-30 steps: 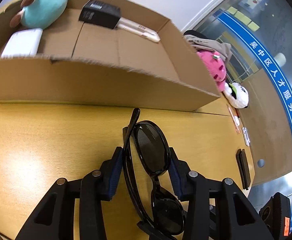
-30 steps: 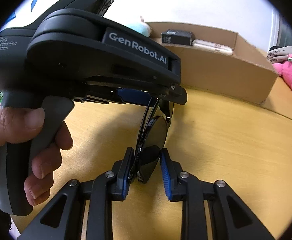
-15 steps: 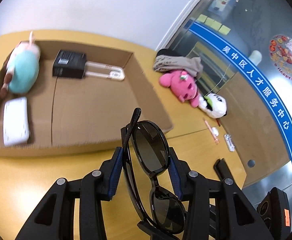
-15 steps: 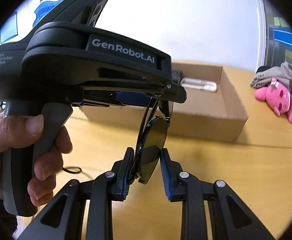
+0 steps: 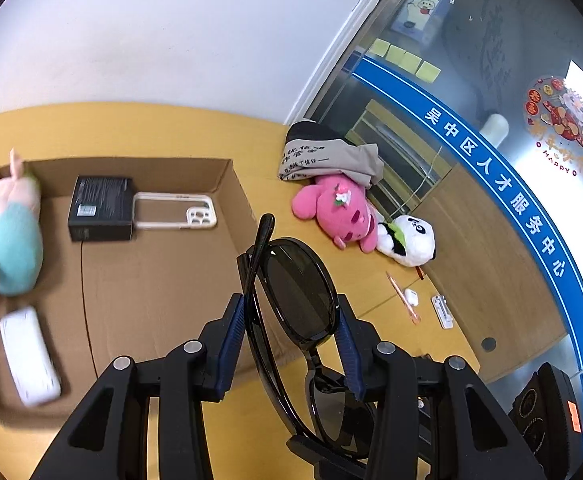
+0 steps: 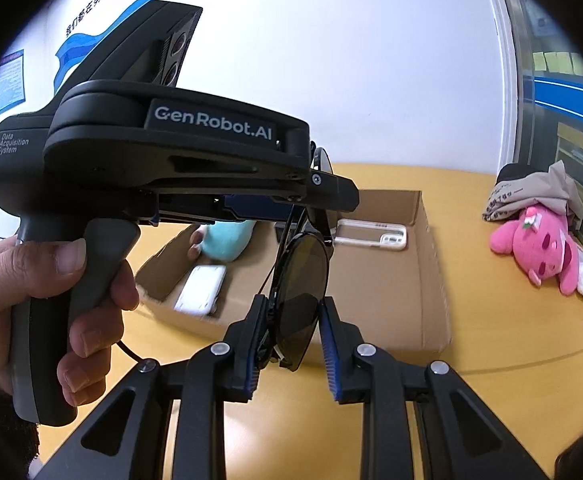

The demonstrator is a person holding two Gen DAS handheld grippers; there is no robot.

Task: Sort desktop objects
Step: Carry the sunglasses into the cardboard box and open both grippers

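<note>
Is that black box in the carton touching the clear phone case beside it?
Touching: in the left wrist view the phone case butts against the black box, with no gap showing.

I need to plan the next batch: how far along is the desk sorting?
Done: black box, phone case, teal plush and white case lie in the cardboard box. In hand: sunglasses, held by both grippers. Left: pink plush, panda, cloth, small items on the desk.

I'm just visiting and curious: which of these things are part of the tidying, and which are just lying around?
Part of the job:
- sunglasses, held by left gripper and right gripper
- cardboard box
- pink plush, panda plush: probably still to sort

Just lying about:
- grey cloth
- glass partition
</note>
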